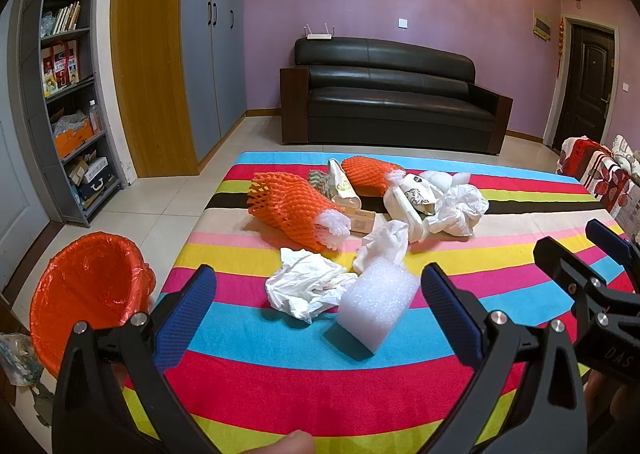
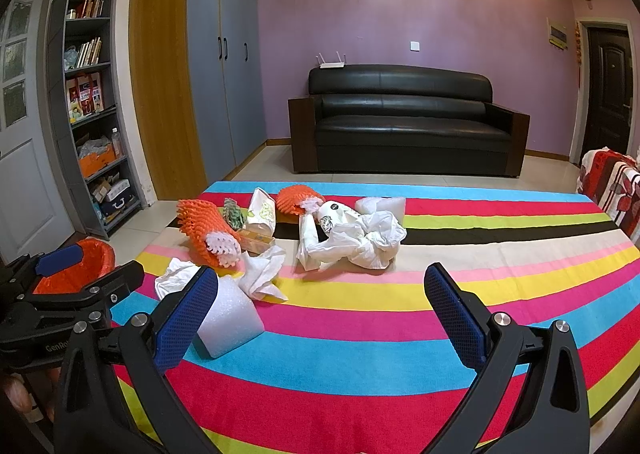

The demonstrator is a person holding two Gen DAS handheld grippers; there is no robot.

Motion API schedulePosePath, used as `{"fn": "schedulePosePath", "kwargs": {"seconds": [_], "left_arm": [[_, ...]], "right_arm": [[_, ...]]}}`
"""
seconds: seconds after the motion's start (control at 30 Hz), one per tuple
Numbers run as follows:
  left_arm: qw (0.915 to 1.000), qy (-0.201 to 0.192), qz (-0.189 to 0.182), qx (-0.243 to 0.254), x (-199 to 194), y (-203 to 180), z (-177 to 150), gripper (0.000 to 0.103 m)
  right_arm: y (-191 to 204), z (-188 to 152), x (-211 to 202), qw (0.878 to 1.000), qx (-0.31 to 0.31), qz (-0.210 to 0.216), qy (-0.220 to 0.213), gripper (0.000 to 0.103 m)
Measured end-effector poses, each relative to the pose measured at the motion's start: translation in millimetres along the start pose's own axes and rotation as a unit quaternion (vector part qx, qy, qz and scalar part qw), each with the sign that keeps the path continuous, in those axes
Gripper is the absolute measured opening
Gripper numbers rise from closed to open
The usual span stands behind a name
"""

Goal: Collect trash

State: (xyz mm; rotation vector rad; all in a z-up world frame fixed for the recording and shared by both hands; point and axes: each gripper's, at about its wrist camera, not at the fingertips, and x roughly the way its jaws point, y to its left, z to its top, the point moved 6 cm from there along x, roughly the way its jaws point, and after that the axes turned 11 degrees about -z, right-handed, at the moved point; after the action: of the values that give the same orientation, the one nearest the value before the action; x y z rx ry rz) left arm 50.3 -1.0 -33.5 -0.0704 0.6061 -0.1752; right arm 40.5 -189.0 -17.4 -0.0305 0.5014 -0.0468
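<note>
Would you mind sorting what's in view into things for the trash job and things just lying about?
For the job: foam block, crumpled tissue, orange fruit net, white plastic bag, bin.
Just around: sofa, bookshelf, wardrobe.

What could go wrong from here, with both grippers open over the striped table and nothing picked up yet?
The white foam block lies right beside the crumpled tissue, so the left gripper may snag both or push the light block away. The orange-lined bin stands off the table's left edge; a dropped piece could miss it. The right gripper hovers close by, so the two could collide.
</note>
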Motion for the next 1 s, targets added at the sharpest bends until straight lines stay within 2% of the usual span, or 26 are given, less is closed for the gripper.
{"fn": "schedulePosePath", "kwargs": {"seconds": [1.0], "left_arm": [[1.0000,0.000,0.000,0.001,-0.5,1.1,-0.5,0.099]], "right_arm": [[0.3,-0.4,0.0,1.000,0.001,0.001,-0.001,0.097]]}}
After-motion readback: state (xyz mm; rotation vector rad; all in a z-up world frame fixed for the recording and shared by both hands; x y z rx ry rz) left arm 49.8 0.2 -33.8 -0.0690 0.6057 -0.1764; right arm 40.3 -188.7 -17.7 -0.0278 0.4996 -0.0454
